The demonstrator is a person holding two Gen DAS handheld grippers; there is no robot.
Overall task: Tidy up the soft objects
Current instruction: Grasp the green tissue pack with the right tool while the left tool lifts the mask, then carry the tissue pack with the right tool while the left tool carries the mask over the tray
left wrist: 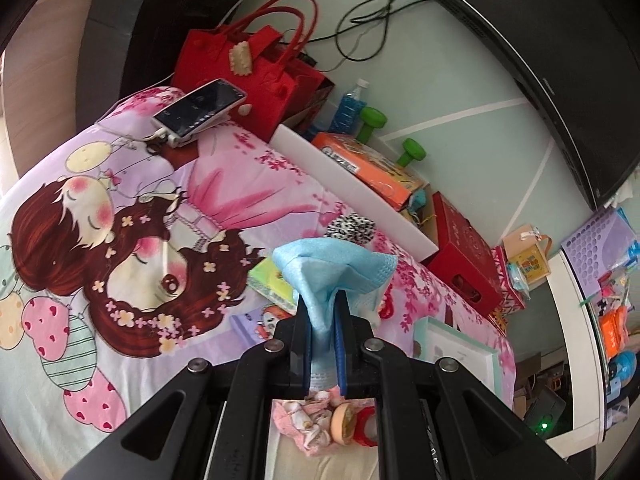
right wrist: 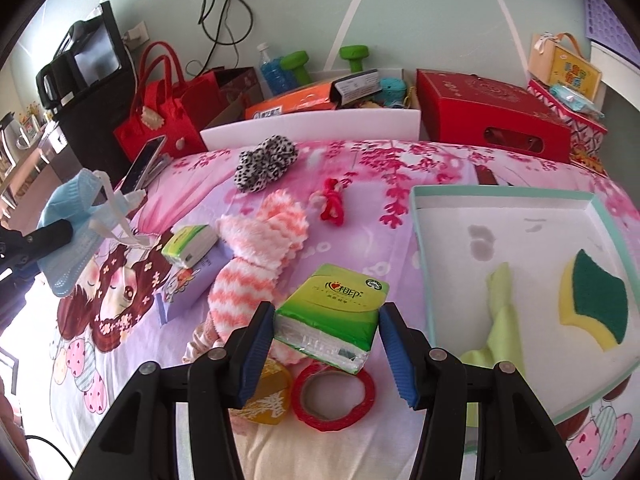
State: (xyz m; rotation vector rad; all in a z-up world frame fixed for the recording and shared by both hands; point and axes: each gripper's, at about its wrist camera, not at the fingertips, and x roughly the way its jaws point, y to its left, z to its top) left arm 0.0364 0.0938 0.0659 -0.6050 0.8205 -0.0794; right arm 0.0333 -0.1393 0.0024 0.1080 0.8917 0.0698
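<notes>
Status: left gripper (left wrist: 323,320) is clamped on a blue face mask (left wrist: 334,268), held up off the bed (left wrist: 60,240). Mask is crumpled; it rises out of the jaws and fans wide at the top, ear loops dangling as seen from the right wrist view (right wrist: 108,208).

Right gripper (right wrist: 326,344) has its jaws spread wide on either side of a green tissue pack (right wrist: 332,320), neither pad clearly touching it. Pack's long axis runs away from the gripper, printed face up, near end resting over a red tape roll (right wrist: 334,398). Yellow tape roll (right wrist: 270,396) sits just beside the red one, under the left finger.

Around it: striped pink-and-white fuzzy sock (right wrist: 256,256) lies just left of the pack, touching it low down. Second green tissue pack (right wrist: 188,246) sits on a purple packet (right wrist: 192,280) further left. Black-and-white spotted scrunchie (right wrist: 266,162) and red string knot (right wrist: 332,202) lie further back, well apart from the pack.

Teal-rimmed tray (right wrist: 424,280) sits right of the pack, holding a yellow-green sponge (right wrist: 592,304) and a light green cloth (right wrist: 504,320). Phone (left wrist: 200,108) rests near the red felt bag (left wrist: 248,64) at the bed's far edge.
</notes>
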